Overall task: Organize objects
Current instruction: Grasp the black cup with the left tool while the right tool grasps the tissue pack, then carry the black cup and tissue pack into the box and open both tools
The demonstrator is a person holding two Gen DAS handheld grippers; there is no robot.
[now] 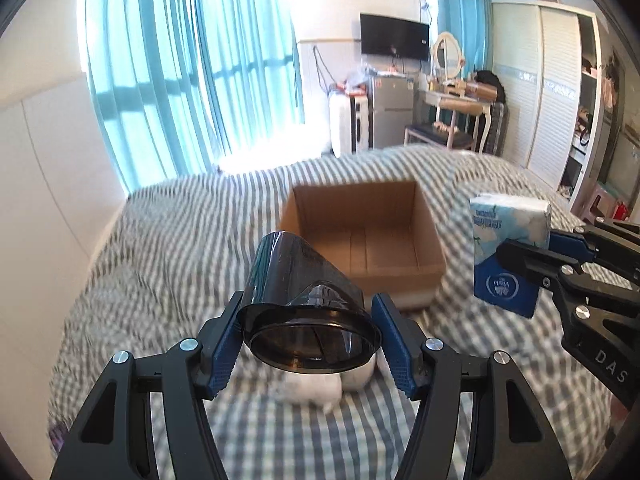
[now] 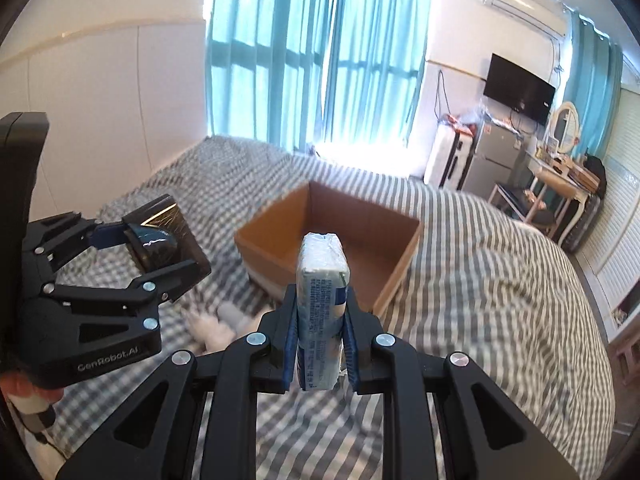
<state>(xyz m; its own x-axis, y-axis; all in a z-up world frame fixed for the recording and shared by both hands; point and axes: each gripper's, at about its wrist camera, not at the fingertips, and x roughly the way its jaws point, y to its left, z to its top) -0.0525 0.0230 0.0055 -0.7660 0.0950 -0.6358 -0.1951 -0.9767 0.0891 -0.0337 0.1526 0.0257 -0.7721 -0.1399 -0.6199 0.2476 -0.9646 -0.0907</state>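
Note:
My left gripper (image 1: pixel 308 320) is shut on a dark smoked-plastic nozzle piece (image 1: pixel 296 296) and holds it above the striped bed, just short of an open, empty cardboard box (image 1: pixel 360 240). My right gripper (image 2: pixel 320 332) is shut on a blue-and-white tissue pack (image 2: pixel 322 280), held upright near the box (image 2: pixel 332 240). In the left wrist view the tissue pack (image 1: pixel 508 248) hangs to the right of the box. In the right wrist view the left gripper (image 2: pixel 156 252) with the dark piece (image 2: pixel 164 232) is to the left of the box.
A white plush toy (image 2: pixel 216 324) lies on the grey-striped bedspread (image 2: pixel 480 264) under the grippers; it also shows in the left wrist view (image 1: pixel 316 392). Beyond the bed stand teal curtains (image 1: pixel 180 72), a small fridge (image 1: pixel 392 108), a dressing table (image 1: pixel 456 108) and a wardrobe (image 1: pixel 548 88).

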